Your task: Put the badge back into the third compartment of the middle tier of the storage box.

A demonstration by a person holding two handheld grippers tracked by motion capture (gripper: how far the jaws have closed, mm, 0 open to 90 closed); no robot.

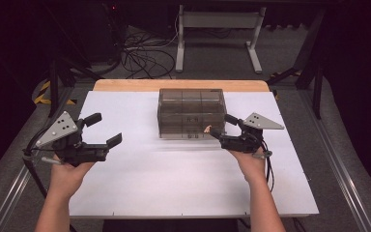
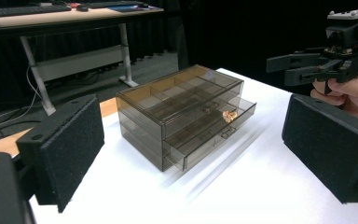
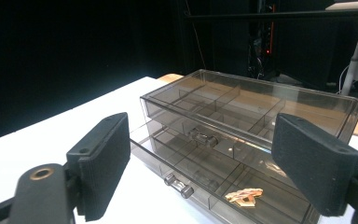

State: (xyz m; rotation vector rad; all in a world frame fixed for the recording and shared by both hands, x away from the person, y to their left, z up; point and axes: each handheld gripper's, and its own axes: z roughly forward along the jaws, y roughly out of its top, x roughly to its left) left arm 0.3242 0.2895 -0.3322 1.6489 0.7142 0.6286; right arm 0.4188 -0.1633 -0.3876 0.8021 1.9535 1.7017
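Right gripper view: my right gripper (image 3: 200, 163), jaws apart, faces the open drawer (image 3: 223, 186), the gold trinket (image 3: 245, 197) just beyond; left gripper (image 1: 104, 130) gapes well off.

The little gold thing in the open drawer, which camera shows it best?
The right gripper view: the gold thing lies close and sharp in the open drawer. The left gripper view shows it smaller; the high view, a tiny speck.

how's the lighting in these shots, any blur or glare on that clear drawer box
High view: table evenly lit, surroundings dark, the drawer box slightly soft. Left gripper view: box sharp, its jaws near the lens soft, faint streaky shadow in front of the box. Right gripper view: black background, mild sheen on the box lid, no harsh glare.
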